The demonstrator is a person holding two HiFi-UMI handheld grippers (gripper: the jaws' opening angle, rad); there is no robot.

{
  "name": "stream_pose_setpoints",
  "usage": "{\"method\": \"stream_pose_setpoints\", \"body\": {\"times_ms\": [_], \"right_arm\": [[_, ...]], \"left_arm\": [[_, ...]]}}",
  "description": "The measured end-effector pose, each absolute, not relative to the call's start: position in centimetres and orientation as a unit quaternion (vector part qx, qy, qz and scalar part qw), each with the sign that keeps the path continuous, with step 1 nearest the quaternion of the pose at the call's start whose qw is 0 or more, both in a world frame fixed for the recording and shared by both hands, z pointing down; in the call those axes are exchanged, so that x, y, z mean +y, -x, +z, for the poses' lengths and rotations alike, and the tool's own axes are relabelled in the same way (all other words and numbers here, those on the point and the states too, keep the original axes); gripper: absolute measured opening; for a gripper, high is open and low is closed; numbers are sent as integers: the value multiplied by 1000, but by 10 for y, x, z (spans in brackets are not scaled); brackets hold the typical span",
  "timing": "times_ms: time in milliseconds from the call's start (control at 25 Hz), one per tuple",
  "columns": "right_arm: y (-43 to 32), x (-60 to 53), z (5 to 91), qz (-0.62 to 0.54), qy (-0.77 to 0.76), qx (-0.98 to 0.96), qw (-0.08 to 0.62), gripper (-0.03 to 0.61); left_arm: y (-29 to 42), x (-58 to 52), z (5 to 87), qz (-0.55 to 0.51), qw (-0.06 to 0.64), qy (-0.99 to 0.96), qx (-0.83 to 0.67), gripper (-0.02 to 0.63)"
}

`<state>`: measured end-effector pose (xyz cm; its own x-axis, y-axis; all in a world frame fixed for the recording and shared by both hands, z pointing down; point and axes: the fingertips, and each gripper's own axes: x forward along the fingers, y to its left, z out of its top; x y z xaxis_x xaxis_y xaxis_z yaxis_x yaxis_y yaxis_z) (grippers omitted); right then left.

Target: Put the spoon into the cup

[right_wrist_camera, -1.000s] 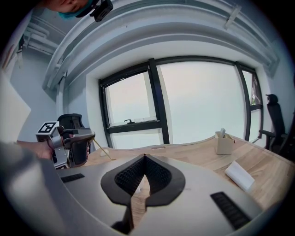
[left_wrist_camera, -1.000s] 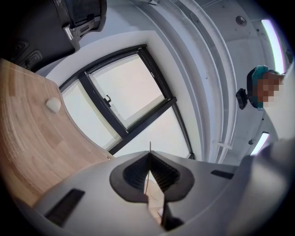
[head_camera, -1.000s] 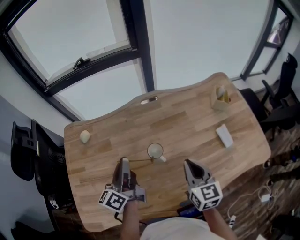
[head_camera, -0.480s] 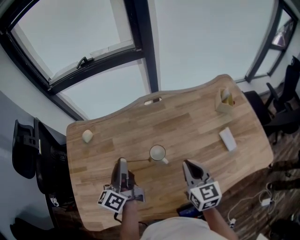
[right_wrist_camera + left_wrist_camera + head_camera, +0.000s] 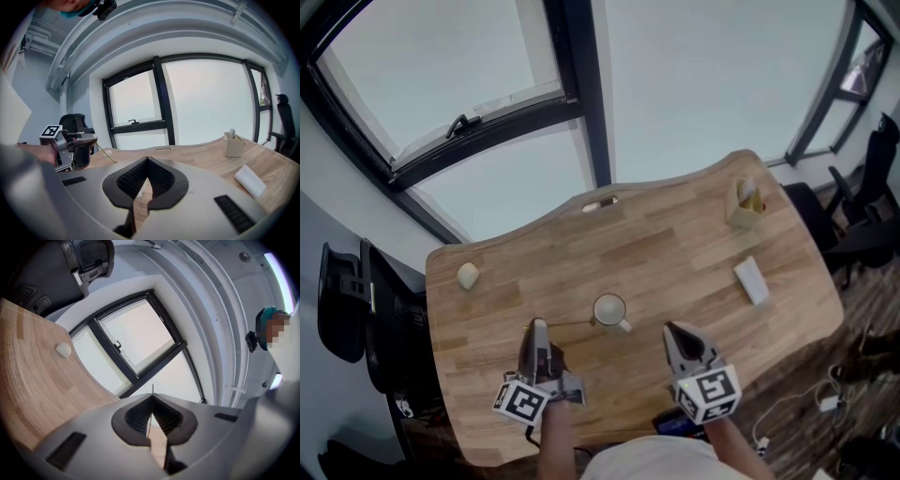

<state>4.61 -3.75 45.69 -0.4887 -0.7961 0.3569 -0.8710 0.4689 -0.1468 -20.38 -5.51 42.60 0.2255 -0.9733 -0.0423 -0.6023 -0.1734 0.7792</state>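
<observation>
A white cup (image 5: 609, 309) stands near the middle of the wooden table (image 5: 694, 244). My left gripper (image 5: 536, 330) is shut on the handle of a thin spoon (image 5: 570, 322), which lies level and points right, its far end at the cup's left side. In the left gripper view the handle tip (image 5: 152, 389) sticks out past the closed left gripper (image 5: 152, 397). My right gripper (image 5: 673, 336) hovers right of the cup, shut and empty. The right gripper view shows the right gripper (image 5: 146, 159), the left gripper (image 5: 77, 149) and the spoon (image 5: 106, 153).
A small pale lump (image 5: 468, 275) lies at the table's far left. A beige holder (image 5: 742, 201) stands at the far right corner, a white block (image 5: 752, 281) nearer. Black chairs (image 5: 347, 300) flank the table; windows are beyond the far edge.
The head view has swayed a little. Both grippers and the spoon stay in nearly the same place next to the cup.
</observation>
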Motion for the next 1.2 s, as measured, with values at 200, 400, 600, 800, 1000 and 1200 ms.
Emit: {"method": "stream_pose_setpoints", "body": {"times_ms": [200,400,600,800,1000,1200], "right_arm": [[-46,-40,463,160,-491,-848,122,-3],[-44,-43,471,167,-487,-848,126,-3],[-41,-44,477,173,-480,-849,134,-3],[-40,-46,482,180,-479,-848,136,-3],[-40,-50,485,184,-481,-846,139,-3],[-42,-57,491,188,-482,-844,143,-3]], "left_arm": [[205,-60,432,-273,329,-709,-561,3],[204,-64,438,-276,334,-706,-560,3],[205,-68,443,-278,340,-700,-563,2],[206,-71,449,-280,345,-695,-565,2],[205,-75,454,-275,350,-694,-566,2],[204,-81,461,-278,357,-692,-563,3]]}}
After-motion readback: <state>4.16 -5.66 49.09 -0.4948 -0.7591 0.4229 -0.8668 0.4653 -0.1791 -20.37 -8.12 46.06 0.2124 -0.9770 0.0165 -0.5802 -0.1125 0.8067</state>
